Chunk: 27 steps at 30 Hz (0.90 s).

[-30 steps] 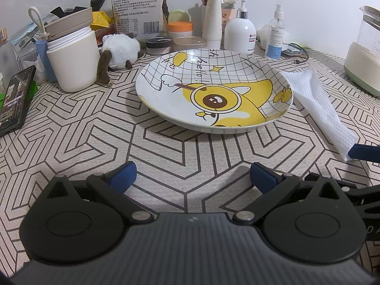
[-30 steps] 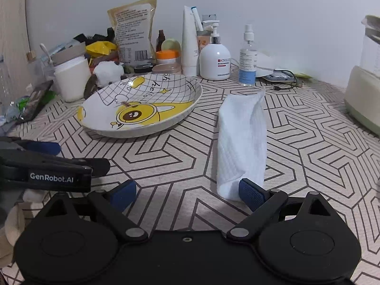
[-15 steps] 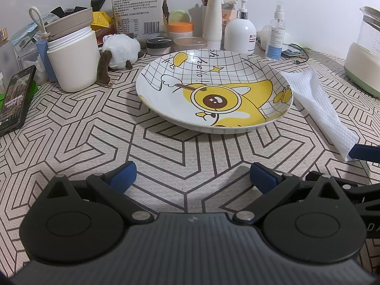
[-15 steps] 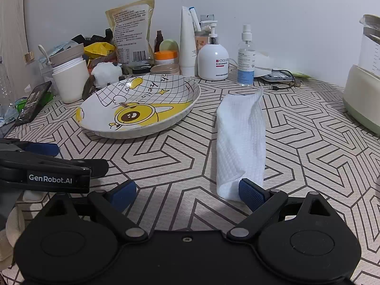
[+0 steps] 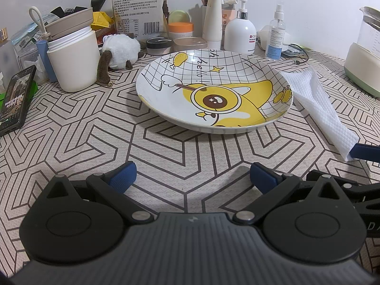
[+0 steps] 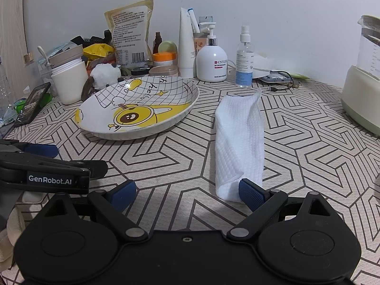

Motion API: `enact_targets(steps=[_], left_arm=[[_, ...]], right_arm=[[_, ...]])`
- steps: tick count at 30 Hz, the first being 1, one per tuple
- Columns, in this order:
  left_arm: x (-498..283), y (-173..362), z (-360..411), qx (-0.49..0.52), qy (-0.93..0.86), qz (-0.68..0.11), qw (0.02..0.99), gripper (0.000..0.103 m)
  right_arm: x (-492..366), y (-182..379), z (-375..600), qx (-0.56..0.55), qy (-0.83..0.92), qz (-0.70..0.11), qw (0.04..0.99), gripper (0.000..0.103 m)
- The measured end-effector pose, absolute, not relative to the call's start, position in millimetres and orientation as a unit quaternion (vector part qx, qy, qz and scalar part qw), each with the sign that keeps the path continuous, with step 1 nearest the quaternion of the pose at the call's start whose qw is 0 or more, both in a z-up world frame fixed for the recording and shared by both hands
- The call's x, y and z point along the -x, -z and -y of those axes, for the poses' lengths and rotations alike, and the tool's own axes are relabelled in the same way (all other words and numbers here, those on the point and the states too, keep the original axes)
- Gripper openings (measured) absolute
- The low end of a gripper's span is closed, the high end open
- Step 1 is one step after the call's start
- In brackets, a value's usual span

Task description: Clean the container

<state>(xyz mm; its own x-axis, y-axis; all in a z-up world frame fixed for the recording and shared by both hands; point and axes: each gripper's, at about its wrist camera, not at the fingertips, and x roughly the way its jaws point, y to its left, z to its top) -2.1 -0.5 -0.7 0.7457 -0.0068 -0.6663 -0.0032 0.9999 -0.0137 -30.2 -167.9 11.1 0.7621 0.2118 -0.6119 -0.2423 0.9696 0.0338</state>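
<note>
A white plate with a yellow cartoon print [image 5: 213, 90] sits on the patterned table; it also shows in the right wrist view [image 6: 140, 109]. A folded white cloth [image 6: 238, 142] lies to its right, also seen in the left wrist view [image 5: 315, 104]. My left gripper [image 5: 192, 178] is open and empty, just short of the plate's near edge. My right gripper [image 6: 187, 193] is open; its right fingertip [image 6: 251, 193] touches the cloth's near end.
Along the back wall stand a white cup [image 5: 73, 61], a plush toy [image 5: 118, 52], a snack bag [image 5: 137, 4], a pump bottle [image 5: 239, 35] and a spray bottle [image 5: 274, 35]. A phone [image 5: 16, 97] lies at the left. A kettle [image 6: 365, 78] stands at the right.
The right gripper has edged slightly forward toward the cloth's near end. The left gripper, plate and cloth have not visibly moved.
</note>
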Motion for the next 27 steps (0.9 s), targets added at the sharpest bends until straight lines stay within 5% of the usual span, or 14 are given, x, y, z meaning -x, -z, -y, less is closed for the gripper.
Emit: enact_targets(steps=[27], left_arm=[[1,1,1,0.007,0.001,-0.356,0.934,0.103]], right_arm=[[32,-11,171,0.012,-0.125,-0.318,0.94,0.096]])
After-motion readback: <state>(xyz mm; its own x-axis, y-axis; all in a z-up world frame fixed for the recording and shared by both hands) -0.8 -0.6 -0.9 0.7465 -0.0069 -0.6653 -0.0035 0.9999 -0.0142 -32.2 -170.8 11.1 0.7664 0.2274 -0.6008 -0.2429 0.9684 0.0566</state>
